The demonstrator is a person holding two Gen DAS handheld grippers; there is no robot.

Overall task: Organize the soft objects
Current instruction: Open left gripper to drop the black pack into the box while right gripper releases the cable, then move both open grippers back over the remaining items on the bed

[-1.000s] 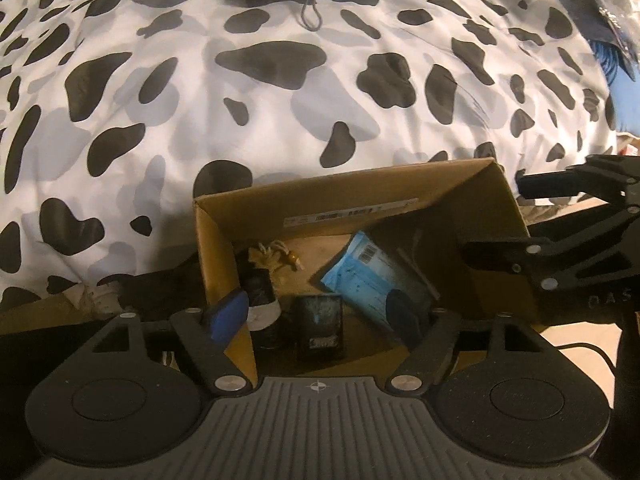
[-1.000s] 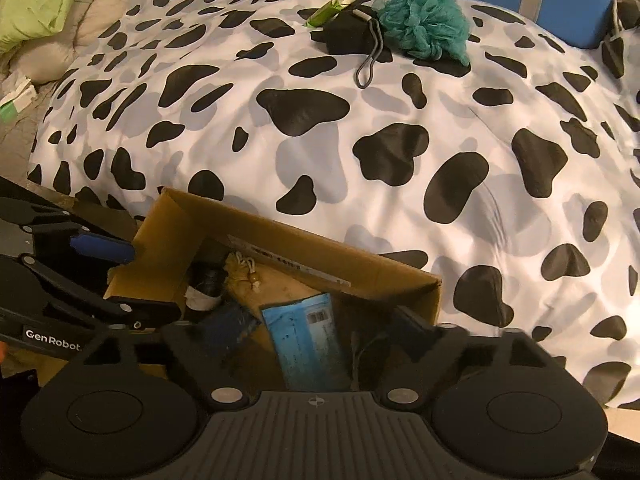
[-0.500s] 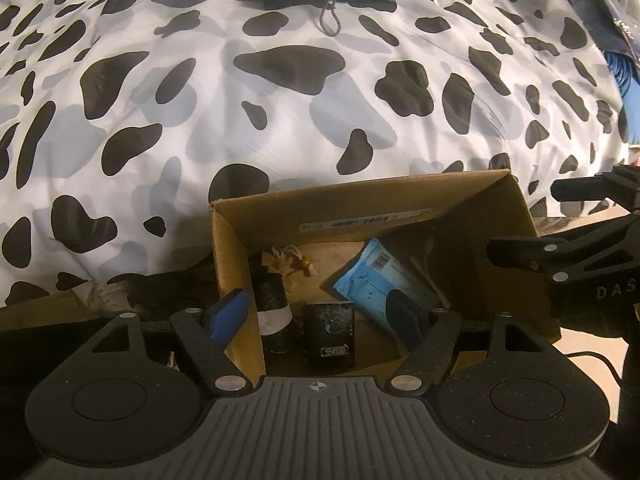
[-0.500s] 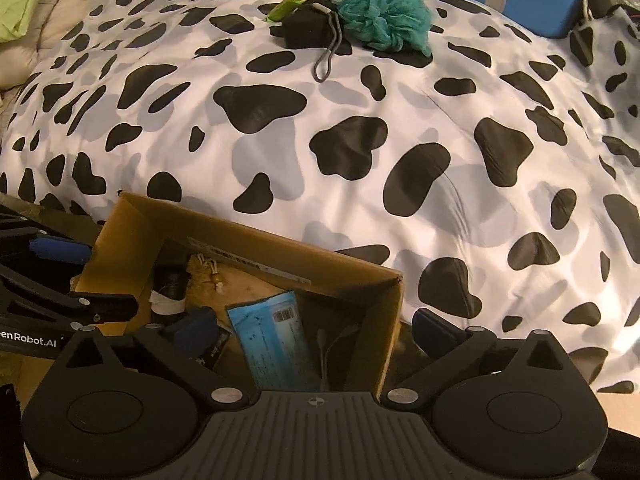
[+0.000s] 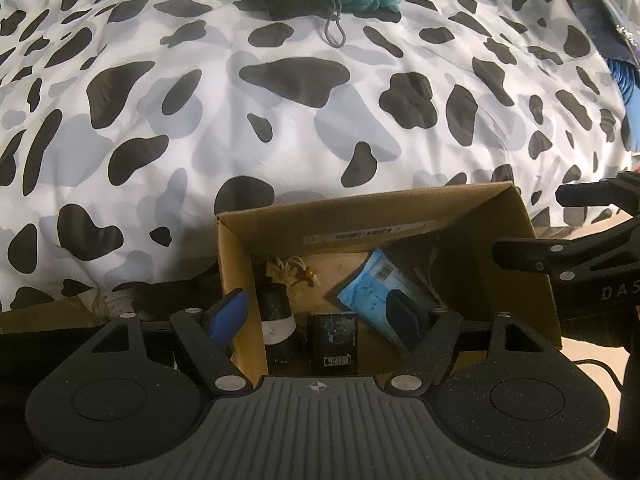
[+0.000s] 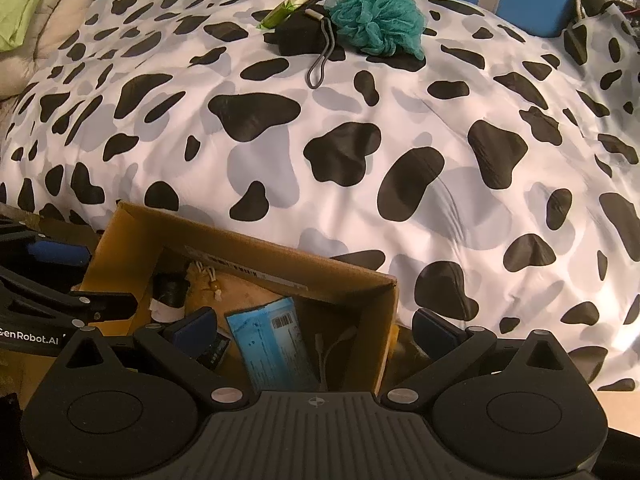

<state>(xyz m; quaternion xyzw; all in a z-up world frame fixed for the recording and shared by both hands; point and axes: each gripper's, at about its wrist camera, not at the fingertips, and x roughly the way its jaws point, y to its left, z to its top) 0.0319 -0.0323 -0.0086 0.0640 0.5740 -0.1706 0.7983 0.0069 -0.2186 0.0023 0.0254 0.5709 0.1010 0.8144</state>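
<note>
Below both grippers sits a cardboard box (image 6: 132,236) holding a blue packet (image 6: 272,350). Left gripper (image 5: 318,314) and right gripper (image 6: 316,330) both stand released, each straddling a box wall. Far ahead, on the spotted blanket (image 6: 360,128), lies a teal bath puff (image 6: 378,16).

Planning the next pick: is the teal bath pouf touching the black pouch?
Touching. The right wrist view shows the teal bath pouf pressed against the black pouch, no bedspread between.
</note>
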